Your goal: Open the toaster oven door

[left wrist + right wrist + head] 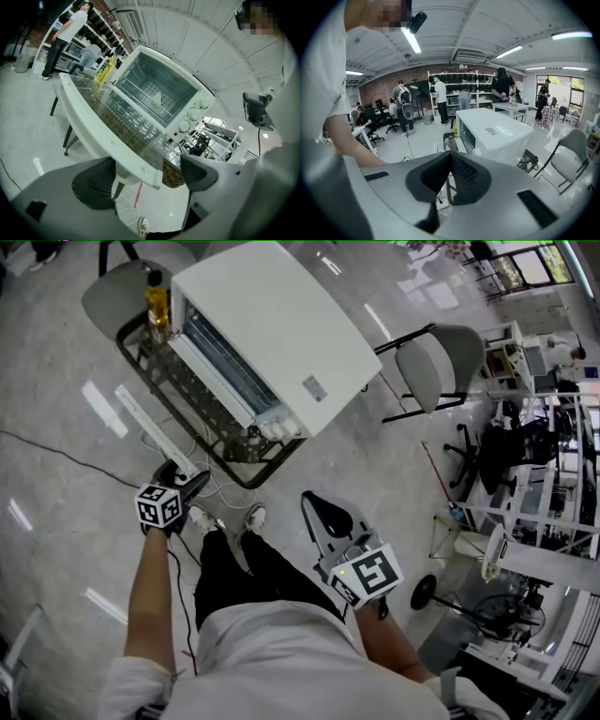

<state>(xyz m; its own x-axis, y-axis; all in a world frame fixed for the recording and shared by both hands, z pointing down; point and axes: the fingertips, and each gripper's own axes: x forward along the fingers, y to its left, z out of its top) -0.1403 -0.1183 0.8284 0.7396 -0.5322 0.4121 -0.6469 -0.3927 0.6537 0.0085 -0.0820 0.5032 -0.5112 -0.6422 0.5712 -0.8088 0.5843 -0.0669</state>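
The white toaster oven (272,324) stands on a wicker table (239,456). Its glass door (126,117) hangs folded down flat, and the empty cavity (157,91) shows. The door's white handle bar (150,427) faces me. In the left gripper view the handle's end (140,171) lies between the spread fingers of my left gripper (145,176), which is open and not clamped on it. In the head view the left gripper (187,486) sits just below the handle. My right gripper (450,180) is shut on nothing and held back near my body (314,507).
A bottle of yellow oil (157,301) stands on the table beside the oven. Grey chairs stand behind (117,296) and to the right (441,362). Control knobs (187,119) line the oven's right side. Cables (56,456) cross the floor. People work at shelves (464,89) far off.
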